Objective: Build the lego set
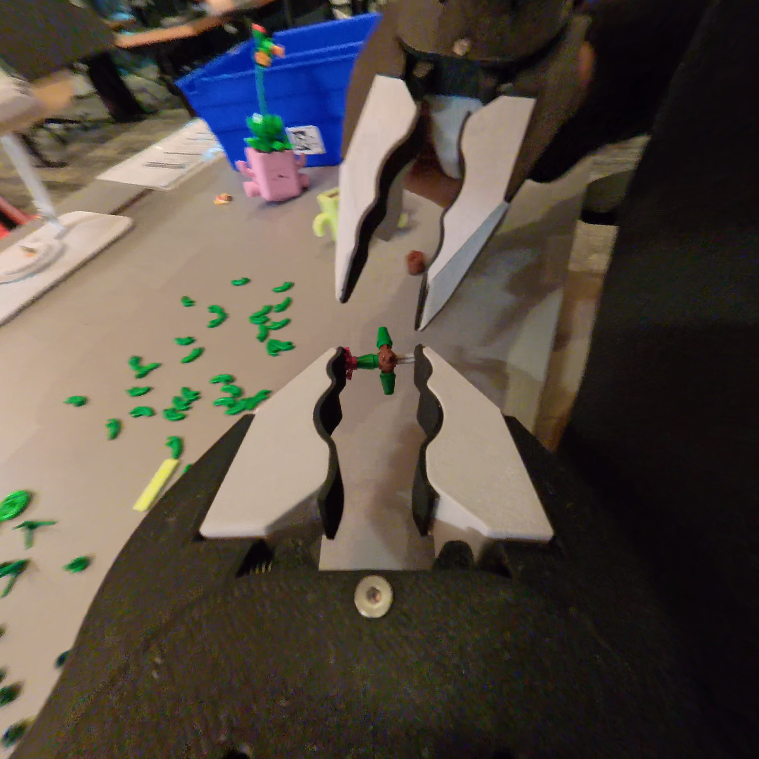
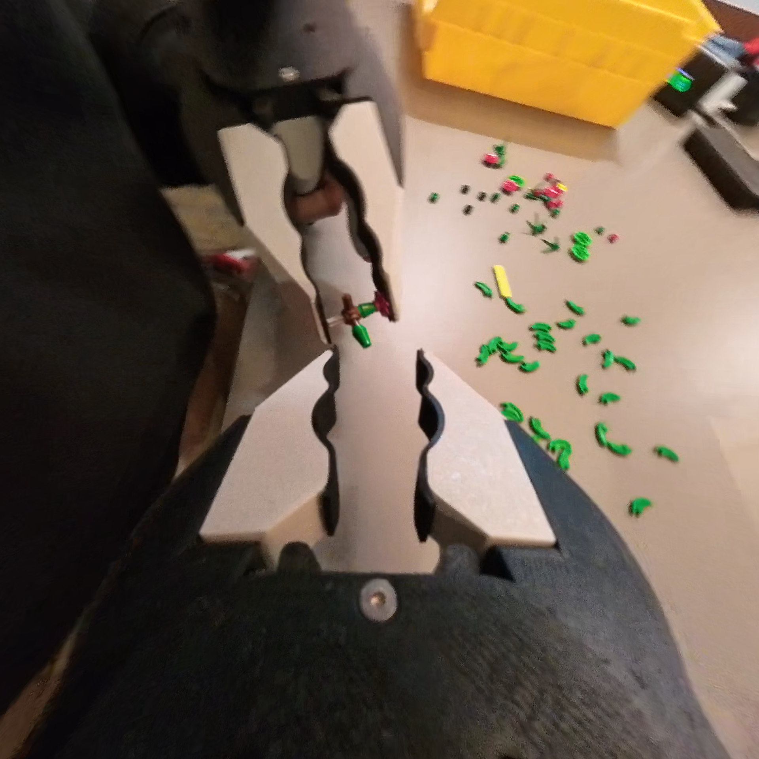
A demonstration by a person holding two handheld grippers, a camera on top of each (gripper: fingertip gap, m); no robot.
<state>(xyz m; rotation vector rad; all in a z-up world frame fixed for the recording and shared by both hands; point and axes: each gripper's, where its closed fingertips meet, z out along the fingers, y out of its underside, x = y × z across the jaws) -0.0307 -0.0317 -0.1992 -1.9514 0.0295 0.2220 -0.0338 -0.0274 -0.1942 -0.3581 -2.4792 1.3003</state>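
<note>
My left gripper (image 1: pixel 378 353) is shut on a small flower sub-assembly (image 1: pixel 380 360): a brown hub with three green cones, a dark red flower at one end and a clear bar at the other. It is pinched end to end between the tips, above the grey table (image 1: pixel 123 312). In the right wrist view it (image 2: pixel 361 314) shows in the left gripper (image 2: pixel 359 322). My right gripper (image 2: pixel 377 353) is open and empty, its tips facing the left gripper's tips close by; it also shows in the left wrist view (image 1: pixel 382 312). A built pink pot with a green plant and tall stem (image 1: pixel 273 172) stands farther back.
Several green leaf pieces (image 1: pixel 221 382) and a yellow-green bar (image 1: pixel 156 484) lie scattered on the table. A lime pot (image 1: pixel 328 213), a brown piece (image 1: pixel 415 261), a blue bin (image 1: pixel 295 94) and a white board (image 1: pixel 53 246) are around. A yellow bin (image 2: pixel 554 53) and red pieces (image 2: pixel 534 189) lie beyond. The grippers are tip to tip, or close to it.
</note>
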